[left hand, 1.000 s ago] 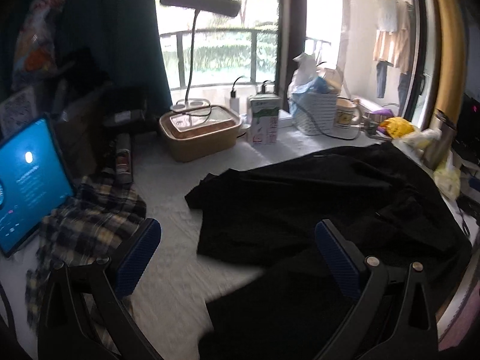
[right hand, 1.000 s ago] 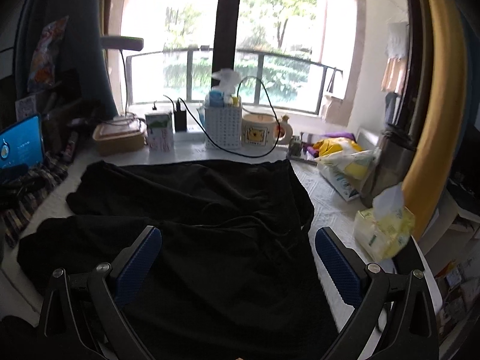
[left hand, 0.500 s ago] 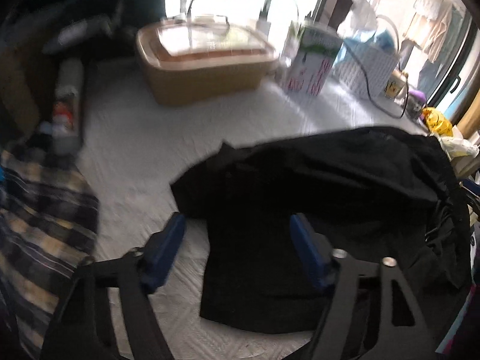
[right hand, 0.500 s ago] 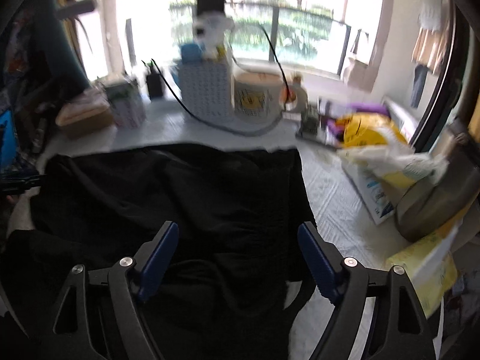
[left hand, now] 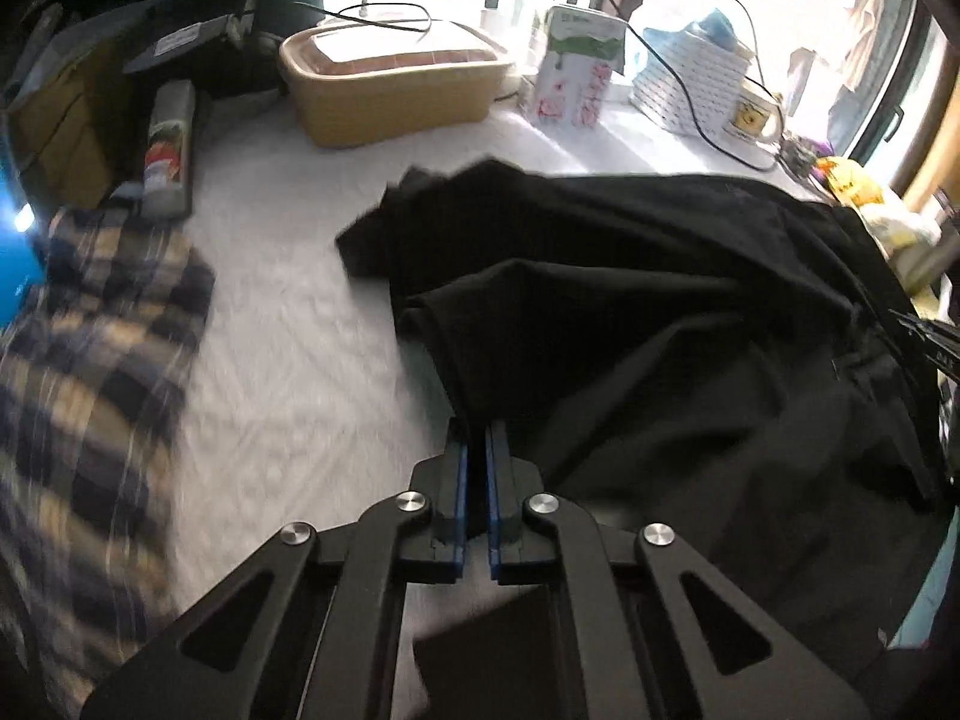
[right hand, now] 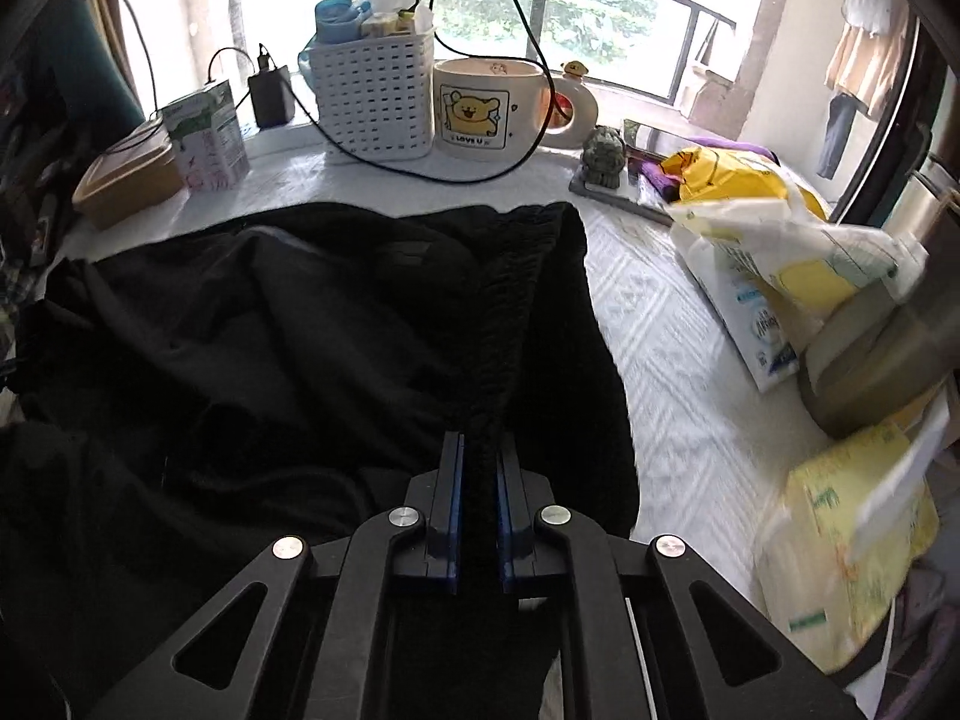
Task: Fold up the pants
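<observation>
Each hand-held gripper is a black plastic frame. The left hand-held gripper has two slim fingers lined with blue pads, angular linkage arms with triangular cut-outs, and four round silver screw heads. The right hand-held gripper matches it: blue-lined fingers, silver screws, black arms.

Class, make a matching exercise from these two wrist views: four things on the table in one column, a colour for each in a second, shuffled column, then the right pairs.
Things:
1. pants
2. basket
3. shirt
4. lidded box

Colours:
A. tan
B. black
C. white
D. navy and cream plaid

Pairs: 1-B, 2-C, 3-D, 4-A
</observation>
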The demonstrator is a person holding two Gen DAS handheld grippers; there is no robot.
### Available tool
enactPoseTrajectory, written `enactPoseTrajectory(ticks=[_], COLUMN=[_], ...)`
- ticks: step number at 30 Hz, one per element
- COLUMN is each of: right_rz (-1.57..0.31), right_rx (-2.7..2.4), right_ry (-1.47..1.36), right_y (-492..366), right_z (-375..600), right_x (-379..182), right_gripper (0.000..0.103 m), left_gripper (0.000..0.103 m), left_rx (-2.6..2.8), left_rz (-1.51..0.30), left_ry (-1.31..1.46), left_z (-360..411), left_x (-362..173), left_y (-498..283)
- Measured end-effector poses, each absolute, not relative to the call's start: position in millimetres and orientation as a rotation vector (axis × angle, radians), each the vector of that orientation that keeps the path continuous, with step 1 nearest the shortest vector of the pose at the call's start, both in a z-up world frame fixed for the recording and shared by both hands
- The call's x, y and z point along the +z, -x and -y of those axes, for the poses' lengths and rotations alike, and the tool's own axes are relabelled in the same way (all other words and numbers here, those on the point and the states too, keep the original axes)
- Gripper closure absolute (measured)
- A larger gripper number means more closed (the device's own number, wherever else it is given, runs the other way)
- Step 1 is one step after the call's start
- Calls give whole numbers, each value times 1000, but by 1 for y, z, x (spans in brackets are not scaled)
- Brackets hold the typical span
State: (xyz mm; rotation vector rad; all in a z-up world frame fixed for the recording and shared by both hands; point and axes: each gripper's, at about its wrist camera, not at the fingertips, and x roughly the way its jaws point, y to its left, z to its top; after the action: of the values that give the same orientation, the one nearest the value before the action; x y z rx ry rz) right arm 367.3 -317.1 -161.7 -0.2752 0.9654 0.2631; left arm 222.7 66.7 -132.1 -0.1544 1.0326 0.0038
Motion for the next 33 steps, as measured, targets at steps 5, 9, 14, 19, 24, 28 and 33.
enactPoseTrajectory(ticks=[5,9,14,19,24,28,33], right_rz=[-969,-919,-833,-801,-784,-802,-850], right_rx=[250,264,247,245,258,247,270], right_ry=[270,237,222,198,109,106,99], right_y=[-350,-344,-354,-384,-412,-432,-455], right_z=[328,332,332,329,329,329,330], right_x=[-164,-145,-118,-110,-117,-127,-144], right_gripper=[94,94,93,84,4,4,5], left_gripper=[99,98,38,37,37,38,38], left_rx=[-2,0,37,12,10,53,39], left_rz=[-1081,-1077,-937,-912,-992,-1015,-1033], left_ry=[179,177,190,223,324,267,153], left_z=[-74,-86,-109,-114,-118,-110,-89], left_x=[-128,-114,-83,-89,-121,-133,-135], left_y=[-210,-217,-245,-308,-350,-354,-329])
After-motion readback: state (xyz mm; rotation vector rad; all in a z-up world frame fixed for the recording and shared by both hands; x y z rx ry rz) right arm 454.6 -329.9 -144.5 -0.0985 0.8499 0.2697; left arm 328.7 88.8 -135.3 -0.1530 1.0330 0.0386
